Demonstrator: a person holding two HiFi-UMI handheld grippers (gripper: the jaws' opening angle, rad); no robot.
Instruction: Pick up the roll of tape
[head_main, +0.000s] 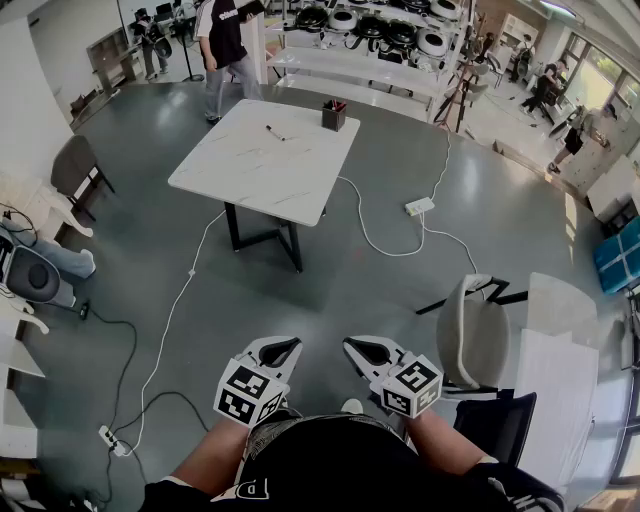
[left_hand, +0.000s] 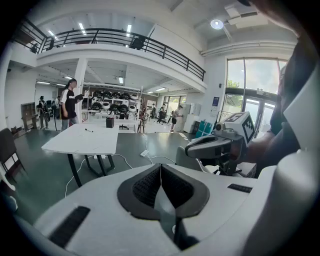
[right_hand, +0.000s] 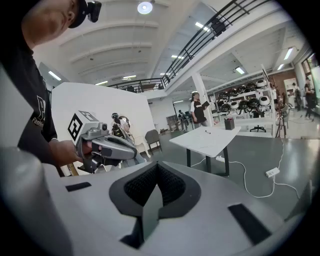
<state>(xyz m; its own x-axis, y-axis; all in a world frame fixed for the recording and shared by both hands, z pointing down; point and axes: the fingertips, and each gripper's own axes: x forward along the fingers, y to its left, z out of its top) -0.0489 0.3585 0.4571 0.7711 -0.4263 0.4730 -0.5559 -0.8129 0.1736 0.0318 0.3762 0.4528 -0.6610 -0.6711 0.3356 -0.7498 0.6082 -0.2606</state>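
So both tools were basically doing nothing here. The left tool (left_hand: 160, 175) had its jaws pressed fully together with nothing between the pads, and the right tool (right_hand: 157, 172) looked the same: closed up tight, empty. They were held side by side just in front of the person's body, close to each other but not touching, both tipped a bit downward over the bare grey floor (head_main: 330, 290).

Moving outward, there was a light chair (head_main: 475, 340) just off to the right, and a white cable (head_main: 170, 320) snaking across the floor on the left. The white worktop (head_main: 250, 175) sat well apart from the tools, way out ahead. On it I could make out a pen (head_main: 274, 132) and a dark holder (head_main: 333, 115) near the far edge. Another person (head_main: 225, 45) stood beyond it.

As for the roll of tape, honestly I couldn't spot it in any of the views. It might have been on that worktop and just too small to pick out from there, or somewhere out of frame entirely.

So progress-wise I'd call it zero: nothing gripped, nothing even in reach. Everything was left to do: get over to wherever the tape was, open one tool, close it on the roll, lift.
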